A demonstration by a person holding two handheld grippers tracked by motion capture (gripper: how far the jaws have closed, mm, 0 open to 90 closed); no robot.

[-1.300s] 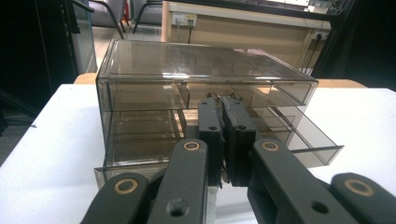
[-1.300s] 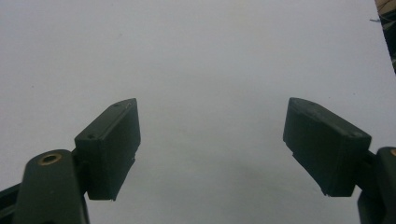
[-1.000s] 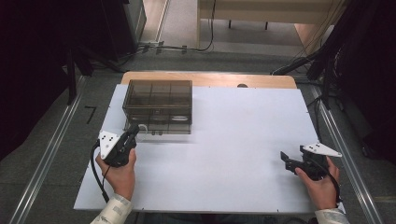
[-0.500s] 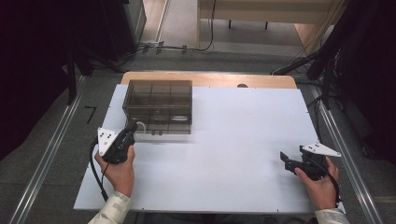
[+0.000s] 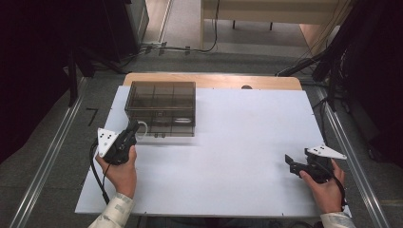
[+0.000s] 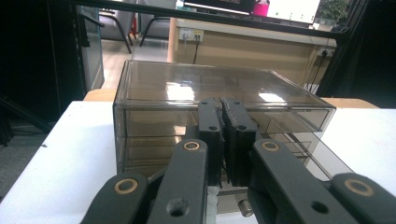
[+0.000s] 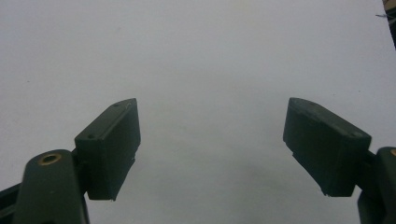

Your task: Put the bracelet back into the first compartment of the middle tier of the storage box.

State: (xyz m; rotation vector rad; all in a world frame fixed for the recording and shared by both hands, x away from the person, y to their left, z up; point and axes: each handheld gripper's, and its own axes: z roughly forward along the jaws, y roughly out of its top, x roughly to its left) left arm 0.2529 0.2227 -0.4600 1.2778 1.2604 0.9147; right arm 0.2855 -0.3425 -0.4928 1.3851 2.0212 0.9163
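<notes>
Before the smoky transparent plastic drawer box (image 5: 161,108), our left gripper (image 6: 223,135) is closed, apparently empty; our right gripper (image 7: 210,140) gapes wide.

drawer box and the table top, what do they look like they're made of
Drawer box: smoky see-through plastic, probably acrylic; its glossy lid mirrors the lights and the inner dividers show through. Table top: a matt white sheet, likely laminate or painted board, laid over light wood that shows at the far edge.

A smoky clear drawer box (image 5: 161,108) stands upright, shut, at the white table's far left.
</notes>
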